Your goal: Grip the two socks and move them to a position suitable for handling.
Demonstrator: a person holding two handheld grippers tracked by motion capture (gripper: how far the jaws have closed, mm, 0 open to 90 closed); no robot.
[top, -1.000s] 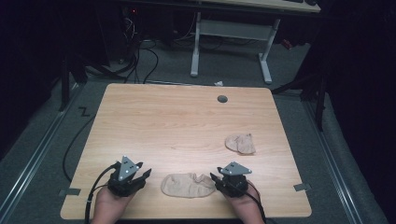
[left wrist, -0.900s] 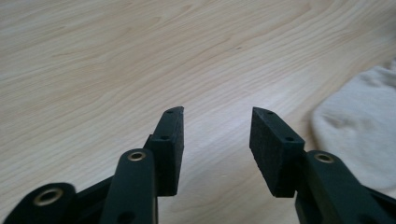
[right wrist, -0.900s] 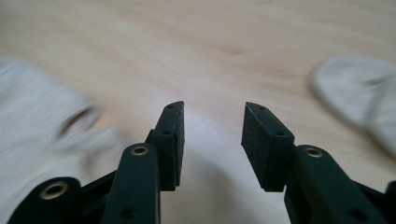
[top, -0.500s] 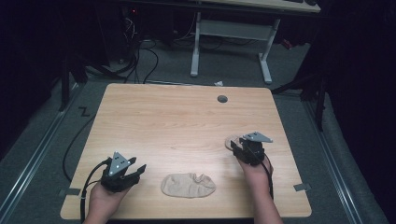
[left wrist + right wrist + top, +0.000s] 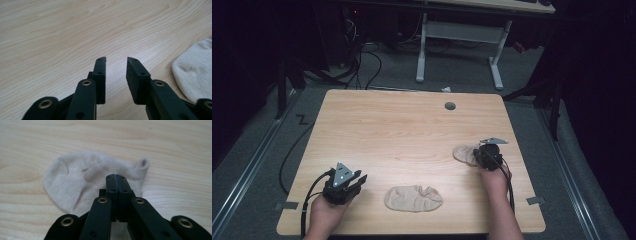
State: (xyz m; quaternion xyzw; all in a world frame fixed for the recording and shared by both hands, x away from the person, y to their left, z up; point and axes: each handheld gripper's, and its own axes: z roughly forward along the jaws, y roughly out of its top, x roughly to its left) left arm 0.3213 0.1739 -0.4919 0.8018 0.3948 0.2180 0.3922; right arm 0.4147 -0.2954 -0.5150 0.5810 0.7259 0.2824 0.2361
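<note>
- Left gripper: at the near edge, about 7 o'clock on the table. Jaws stand part spread with bare wood between them and have just been closing. Nothing held. Idle beside the near sock.
- Near sock: beige, lying flat at about 6 o'clock, just right of the left gripper and apart from it; its rounded end shows at 3 o'clock in the left gripper view.
- Right gripper: at about 4 o'clock on the table. Jaws pressed together, tips over the near edge of the far sock. Whether cloth is caught between the pads cannot be told.
- Far sock: beige, flat, a small loop at its 2 o'clock corner; in the high view it pokes out left of the gripper.
- Step in hand, as judged: taking hold of the far sock, likely to bring it to its mate.
- Next move, as judged: a slight lift to prove the pinch, then a carry toward 6 o'clock; if the cloth stays down, reopen and bite deeper.
</note>
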